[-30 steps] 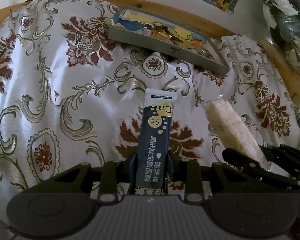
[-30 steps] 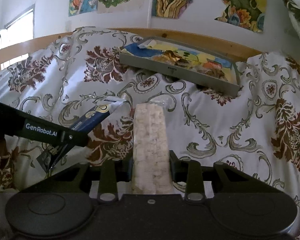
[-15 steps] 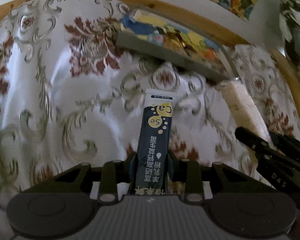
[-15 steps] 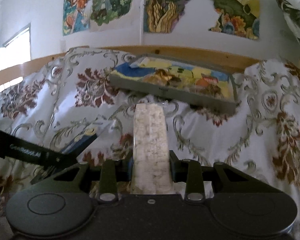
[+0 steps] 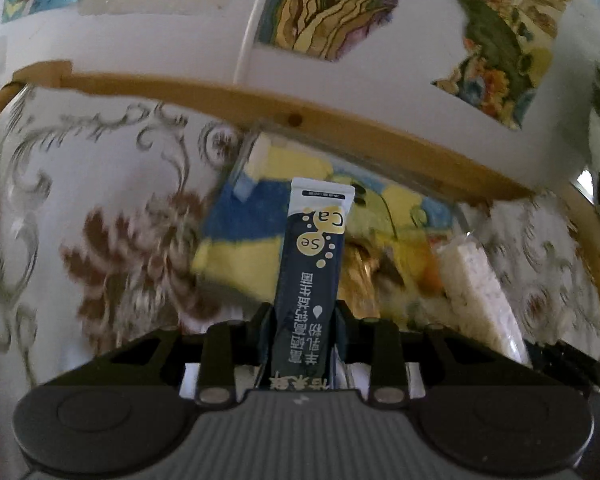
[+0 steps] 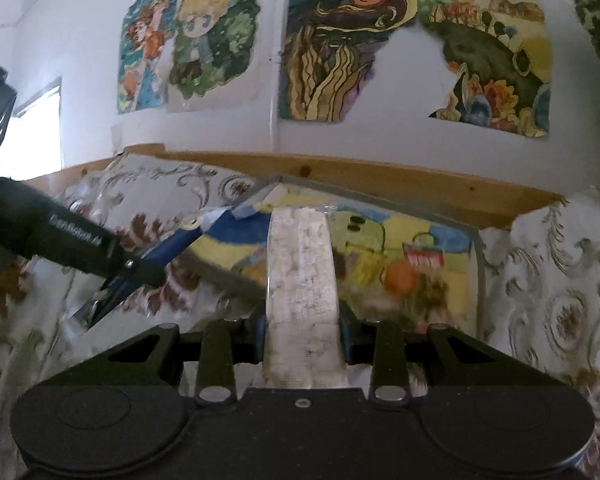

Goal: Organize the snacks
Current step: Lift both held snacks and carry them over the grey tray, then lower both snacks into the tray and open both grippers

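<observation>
My left gripper point(image 5: 302, 312) is shut on a dark blue stick sachet point(image 5: 314, 256) with yellow dots; its white end reaches over the grey tray point(image 5: 240, 160). My right gripper point(image 6: 302, 320) is shut on a white rice bar in clear wrap point(image 6: 300, 268), held upright in front of the same tray point(image 6: 478, 264). The tray holds colourful packets in blue, yellow and orange. In the left wrist view the rice bar point(image 5: 476, 280) shows at the right. The right wrist view has the left gripper point(image 6: 140, 268) with the sachet point(image 6: 180, 240) coming in from the left.
A floral patterned cloth point(image 6: 560, 264) covers the surface around the tray. A wooden rail point(image 6: 380, 176) runs just behind the tray, under a white wall with several pictures point(image 6: 340, 40). A window point(image 6: 28, 132) lights the far left.
Both grippers have risen and moved forward toward the tray, each keeping its snack. The tray now lies right behind the sachet and the rice bar, and more wall shows.
</observation>
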Demonstrator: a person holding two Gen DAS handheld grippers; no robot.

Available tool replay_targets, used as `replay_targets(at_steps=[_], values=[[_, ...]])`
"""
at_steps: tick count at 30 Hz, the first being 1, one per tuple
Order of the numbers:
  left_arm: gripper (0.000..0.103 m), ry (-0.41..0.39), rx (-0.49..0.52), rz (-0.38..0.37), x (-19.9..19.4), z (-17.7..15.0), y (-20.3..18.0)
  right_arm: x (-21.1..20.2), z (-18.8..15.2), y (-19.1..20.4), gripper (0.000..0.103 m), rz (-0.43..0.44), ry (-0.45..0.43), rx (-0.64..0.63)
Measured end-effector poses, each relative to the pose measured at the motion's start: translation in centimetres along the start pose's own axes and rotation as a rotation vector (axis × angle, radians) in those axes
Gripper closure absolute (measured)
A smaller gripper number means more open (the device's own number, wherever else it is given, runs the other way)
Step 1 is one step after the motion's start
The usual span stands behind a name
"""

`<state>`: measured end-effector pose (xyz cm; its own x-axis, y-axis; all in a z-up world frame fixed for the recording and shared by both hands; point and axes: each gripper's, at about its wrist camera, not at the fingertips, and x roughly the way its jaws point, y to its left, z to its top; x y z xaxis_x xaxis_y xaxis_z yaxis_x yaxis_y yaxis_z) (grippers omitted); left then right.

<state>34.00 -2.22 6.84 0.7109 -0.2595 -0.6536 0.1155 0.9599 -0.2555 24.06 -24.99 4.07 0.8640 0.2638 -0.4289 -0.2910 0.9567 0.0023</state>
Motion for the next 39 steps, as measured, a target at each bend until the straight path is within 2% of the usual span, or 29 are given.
replay_targets(at_steps=[6, 10, 19, 21, 26, 32, 39], values=[[0.069, 0.005, 0.024, 0.042, 3.5, 3.1, 0.0, 5.6, 3.5, -0.6, 0.068, -0.036, 0.001, 0.0], [0.069, 0.037, 0.041, 0.056, 6.2, 4.4, 0.0, 8.3, 5.1, -1.2, 0.068, -0.054, -0.009, 0.018], [0.068, 0.091, 0.062, 0.105, 10.7, 5.4, -0.2, 13.7, 5.5, -2.6, 0.068, -0.095, 0.093, 0.075], [0.068, 0.099, 0.074, 0.117, 11.3, 5.5, -0.3, 14.5, 5.3, -2.8, 0.068, -0.133, 0.11, 0.079], [0.068, 0.13, 0.059, 0.104, 12.2, 5.6, -0.5, 15.7, 4.8, -3.2, 0.068, -0.164, 0.151, 0.104], [0.067, 0.142, 0.042, 0.109, 12.8, 5.7, -0.3, 16.0, 4.5, -3.6, 0.068, -0.163, 0.152, 0.113], [0.062, 0.151, 0.028, 0.111, 13.1, 5.7, -0.3, 15.5, 4.4, -3.7, 0.064, -0.186, 0.108, 0.072]])
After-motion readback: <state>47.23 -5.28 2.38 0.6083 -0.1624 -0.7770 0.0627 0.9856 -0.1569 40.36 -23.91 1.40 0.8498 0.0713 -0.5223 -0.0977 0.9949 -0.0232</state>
